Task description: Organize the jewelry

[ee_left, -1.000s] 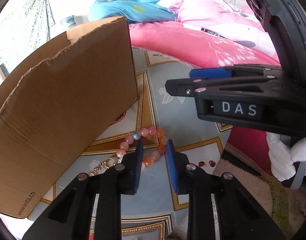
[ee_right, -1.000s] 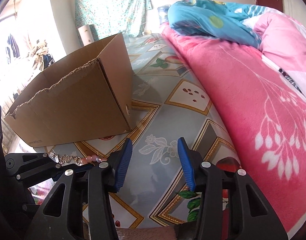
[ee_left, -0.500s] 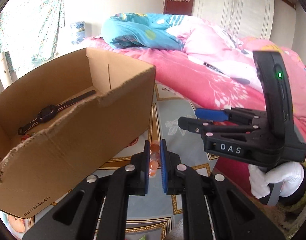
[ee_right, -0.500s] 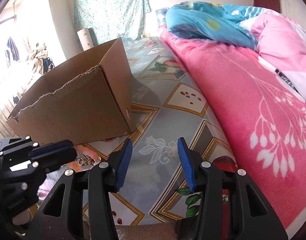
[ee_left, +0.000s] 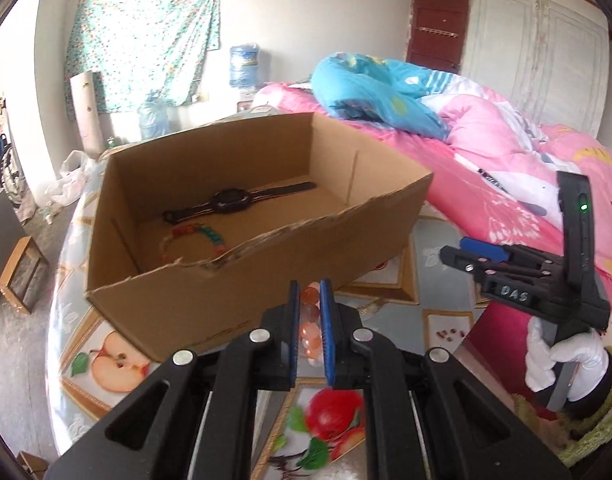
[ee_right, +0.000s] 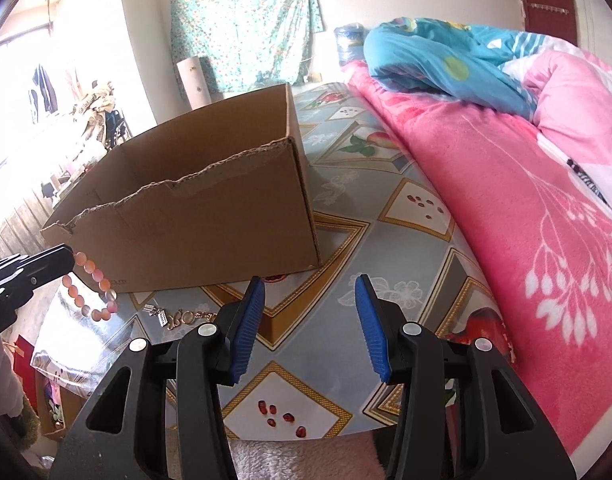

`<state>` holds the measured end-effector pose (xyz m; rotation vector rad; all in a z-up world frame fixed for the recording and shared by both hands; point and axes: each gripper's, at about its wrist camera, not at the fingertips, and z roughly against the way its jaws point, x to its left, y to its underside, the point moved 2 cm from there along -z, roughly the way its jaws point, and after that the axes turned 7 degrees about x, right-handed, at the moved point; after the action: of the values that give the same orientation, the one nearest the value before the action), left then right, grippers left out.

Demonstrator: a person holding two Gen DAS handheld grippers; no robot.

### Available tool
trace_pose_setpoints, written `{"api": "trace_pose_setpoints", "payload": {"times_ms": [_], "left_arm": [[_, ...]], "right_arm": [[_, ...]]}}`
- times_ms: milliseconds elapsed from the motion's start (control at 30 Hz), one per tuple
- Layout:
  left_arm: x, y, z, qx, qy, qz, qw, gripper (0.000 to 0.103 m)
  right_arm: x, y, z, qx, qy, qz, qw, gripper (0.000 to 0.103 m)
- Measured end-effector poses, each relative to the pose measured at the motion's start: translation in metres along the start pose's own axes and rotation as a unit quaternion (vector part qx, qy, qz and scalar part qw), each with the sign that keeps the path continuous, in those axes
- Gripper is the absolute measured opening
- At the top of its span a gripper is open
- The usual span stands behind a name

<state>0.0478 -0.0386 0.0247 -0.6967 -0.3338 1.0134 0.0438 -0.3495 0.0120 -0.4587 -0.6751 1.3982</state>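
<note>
A pink-and-orange round-bead bracelet [ee_left: 309, 320] is pinched in the left gripper [ee_left: 309, 322], lifted just short of the open brown cardboard box [ee_left: 210, 292]. Inside, a black wristwatch [ee_left: 234, 200] and what appears to be a multicoloured bead bracelet [ee_left: 194, 240] are stowed. A gold chain [ee_right: 182, 316] is left beside the spread, empty right gripper [ee_right: 309, 324].

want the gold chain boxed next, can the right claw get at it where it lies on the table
Probably yes. The gold chain lies in the open on the table, just left of the open, empty right claw. The box stands behind it, and the left claw holds the bead bracelet off to the side.
</note>
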Motion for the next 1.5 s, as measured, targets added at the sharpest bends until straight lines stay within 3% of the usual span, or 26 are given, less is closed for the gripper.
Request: {"api": "trace_pose_setpoints", "payload": {"times_ms": [167, 333, 500, 567, 633, 667, 733, 767, 900, 967, 1067, 1300, 1500], "left_arm": [[0.04, 0.017, -0.003, 0.022, -0.066, 0.025, 0.9972, 0.009], [0.051, 0.036, -0.016, 0.029, -0.161, -0.006, 0.9865, 0.009], [0.053, 0.052, -0.043, 0.06, -0.13, 0.032, 0.9892, 0.01], [0.053, 0.053, -0.042, 0.055, -0.129, 0.045, 0.9892, 0.02], [0.053, 0.052, -0.037, 0.038, -0.121, 0.057, 0.9902, 0.038], [0.054, 0.051, -0.034, 0.03, -0.115, 0.062, 0.9909, 0.04], [0.056, 0.049, -0.029, 0.018, -0.105, 0.073, 0.9916, 0.043], [0.054, 0.049, -0.025, 0.013, -0.099, 0.078, 0.9919, 0.045], [0.055, 0.049, -0.017, 0.0, -0.078, 0.096, 0.9924, 0.047], [0.052, 0.048, -0.014, -0.006, -0.071, 0.096, 0.9928, 0.049], [0.045, 0.048, -0.007, -0.023, -0.065, 0.096, 0.993, 0.055], [0.042, 0.044, 0.005, -0.063, -0.051, 0.128, 0.9884, 0.055], [0.031, 0.041, 0.006, -0.077, -0.041, 0.11, 0.9901, 0.055]], "right_arm": [[0.011, 0.002, 0.002, 0.0, -0.002, 0.009, 1.0, 0.044], [0.018, 0.002, 0.0, 0.005, -0.002, 0.015, 1.0, 0.044], [0.025, 0.004, -0.002, 0.011, -0.002, 0.022, 1.0, 0.044], [0.026, 0.005, -0.005, 0.015, -0.002, 0.024, 1.0, 0.044], [0.028, 0.006, -0.006, 0.02, 0.0, 0.025, 0.999, 0.045], [0.029, 0.007, -0.006, 0.02, 0.001, 0.024, 1.0, 0.047], [0.029, 0.005, -0.004, 0.017, 0.007, 0.022, 1.0, 0.052], [0.029, 0.004, -0.003, 0.013, 0.014, 0.021, 1.0, 0.062], [0.032, 0.002, 0.009, -0.013, 0.037, 0.028, 0.999, 0.076], [0.035, 0.001, 0.018, -0.034, 0.048, 0.035, 0.998, 0.08], [0.04, 0.002, 0.035, -0.082, 0.066, 0.044, 0.993, 0.095], [0.048, -0.001, 0.049, -0.135, 0.083, 0.063, 0.985, 0.095], [0.048, -0.005, 0.052, -0.145, 0.039, 0.058, 0.987, 0.095]]}}
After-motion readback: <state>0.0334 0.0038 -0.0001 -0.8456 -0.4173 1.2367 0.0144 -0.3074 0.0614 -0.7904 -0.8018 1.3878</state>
